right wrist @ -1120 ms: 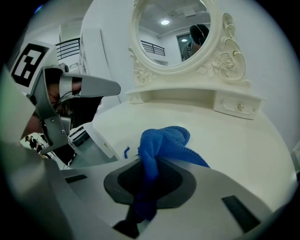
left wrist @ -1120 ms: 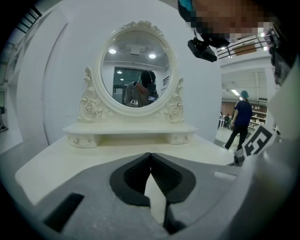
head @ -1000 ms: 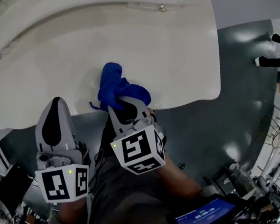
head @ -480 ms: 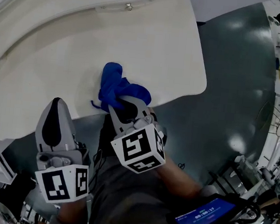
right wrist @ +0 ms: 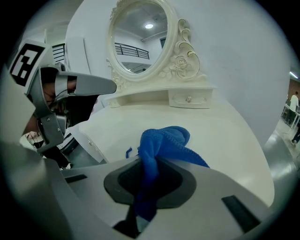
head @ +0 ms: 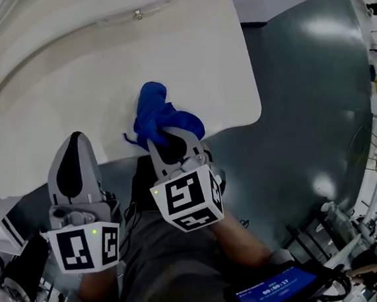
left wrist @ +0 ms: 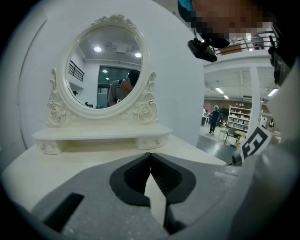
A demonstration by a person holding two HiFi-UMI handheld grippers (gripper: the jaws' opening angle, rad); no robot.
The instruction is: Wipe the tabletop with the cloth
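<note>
A bunched blue cloth (head: 157, 117) (right wrist: 161, 143) rests on the near edge of the white tabletop (head: 82, 84) (right wrist: 220, 126). My right gripper (head: 165, 135) (right wrist: 146, 161) is shut on the cloth, which trails back between its jaws. My left gripper (head: 76, 144) (left wrist: 150, 157) is shut with nothing in it. It hangs just off the table's near edge, to the left of the right gripper.
An ornate white oval mirror (left wrist: 103, 70) (right wrist: 147, 40) on a small drawer shelf (left wrist: 101, 136) stands at the back of the table. Grey floor (head: 298, 111) lies to the right of the table. A screen device (head: 274, 291) sits at the lower right.
The table has swung and shifted left in the head view, as the head turned. Both grippers and the cloth keep their places relative to each other.
</note>
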